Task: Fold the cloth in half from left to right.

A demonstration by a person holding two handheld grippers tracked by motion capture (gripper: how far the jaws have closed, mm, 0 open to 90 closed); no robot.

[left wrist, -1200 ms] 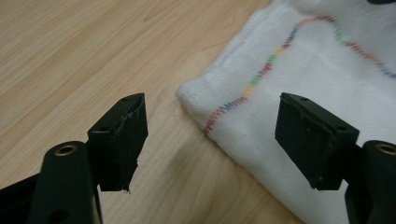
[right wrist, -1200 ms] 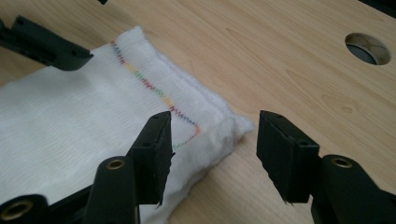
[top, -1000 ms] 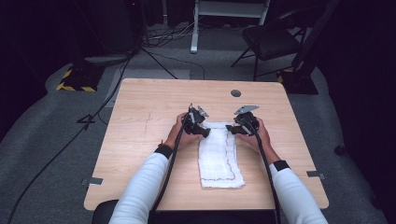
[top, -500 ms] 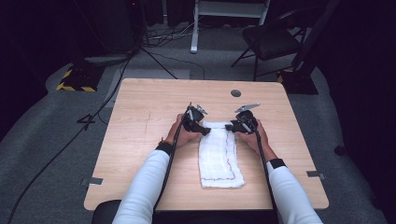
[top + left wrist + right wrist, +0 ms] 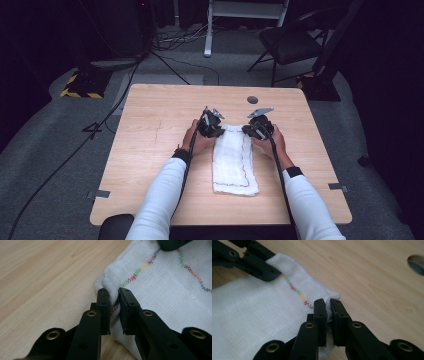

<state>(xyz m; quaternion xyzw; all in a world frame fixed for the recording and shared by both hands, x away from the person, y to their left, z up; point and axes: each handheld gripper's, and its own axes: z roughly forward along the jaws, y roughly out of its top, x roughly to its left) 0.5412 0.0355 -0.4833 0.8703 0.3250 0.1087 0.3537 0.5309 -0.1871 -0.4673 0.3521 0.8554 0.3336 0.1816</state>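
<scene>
A white cloth [image 5: 234, 160] lies folded into a long strip on a light wooden desk [image 5: 150, 150], running from the near edge toward the middle. The weave is a loose gauze, and a line of zigzag stitching in red, green, yellow and blue runs near its edge. The cloth lies mostly flat; only the two far corners are bunched up.

A person in white sleeves holds a gripper in each hand at the far end of the cloth. The left gripper [image 5: 212, 127] has the far left corner: in the left gripper view, its jaws have just been closing and now pinch a puckered fold of cloth [image 5: 175, 290] between them. The right gripper [image 5: 258, 128] has the far right corner: in the right gripper view, its jaws have likewise just been closing and now press on a thin fold of the cloth [image 5: 249, 315].

A small round hole [image 5: 252, 99] sits in the desk beyond the grippers. A dark chair [image 5: 290, 45] stands on the grey floor behind the desk.
</scene>
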